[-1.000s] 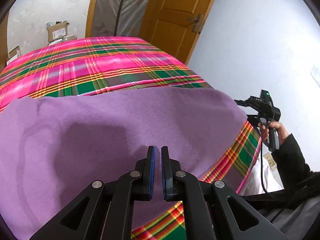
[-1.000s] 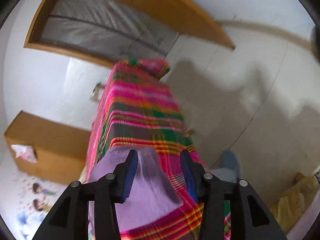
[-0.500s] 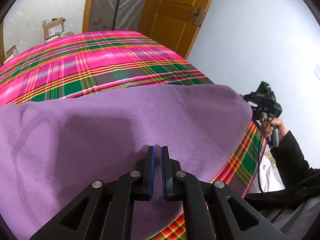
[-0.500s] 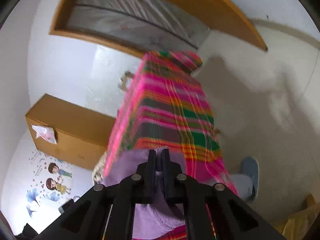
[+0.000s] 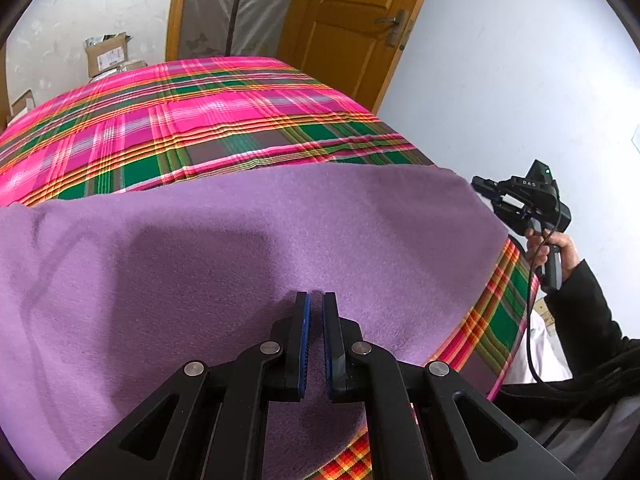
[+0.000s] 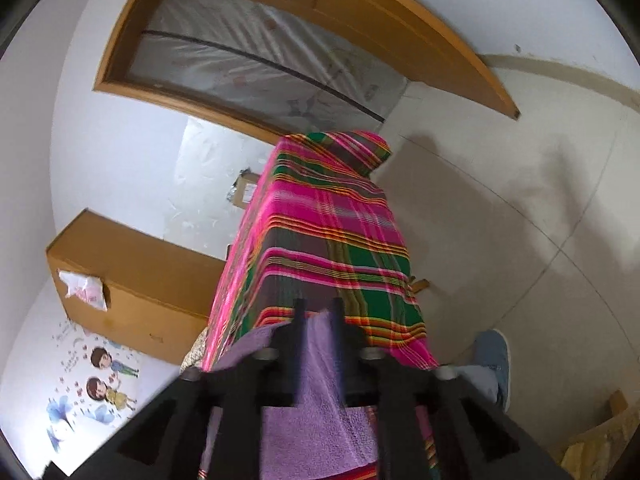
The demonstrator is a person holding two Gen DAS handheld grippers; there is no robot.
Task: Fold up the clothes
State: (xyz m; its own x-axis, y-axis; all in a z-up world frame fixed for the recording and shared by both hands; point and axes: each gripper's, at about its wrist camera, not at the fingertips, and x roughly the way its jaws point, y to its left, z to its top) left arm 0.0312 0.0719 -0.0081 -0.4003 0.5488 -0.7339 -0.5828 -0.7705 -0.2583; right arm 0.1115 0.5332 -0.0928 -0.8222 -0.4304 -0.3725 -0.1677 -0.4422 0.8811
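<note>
Left gripper (image 5: 314, 300) nearest the camera: blue pads (image 5: 305, 340) pressed nearly together, a thin slit between them, nothing visibly pinched. It hangs tilted down over the purple cloth (image 5: 224, 256), with its shadow on the fabric just ahead of the tips. Can't tell if the tips touch the fabric.

The cloth lies flat on the near end of the plaid cover (image 5: 192, 120) and spans almost its full width. Far edge of the cloth is straight, near edge curves over the table edge. A faint seam or crease shows at left. Plaid is bare beyond the cloth.

Right gripper (image 6: 318, 312): jaws are opening, frame motion-blurred. Purple cloth (image 6: 320, 360) shows between the fingers (image 6: 298, 320), but whether the pads press it can't be told. In the left view the same gripper (image 5: 486, 186) sits off the cloth's right corner, apart from it, held by a hand (image 5: 548, 246) in a dark sleeve (image 5: 588, 312), with a cable hanging down.

Further out: a shoe (image 6: 494, 360) on the tiled floor at right, a wooden cabinet (image 6: 132, 272) at left, cartoon wall stickers (image 6: 100, 376) below it. Past the table: cardboard boxes (image 5: 108, 54), a plastic-covered doorway (image 5: 236, 8) and a wooden door (image 5: 344, 28).
</note>
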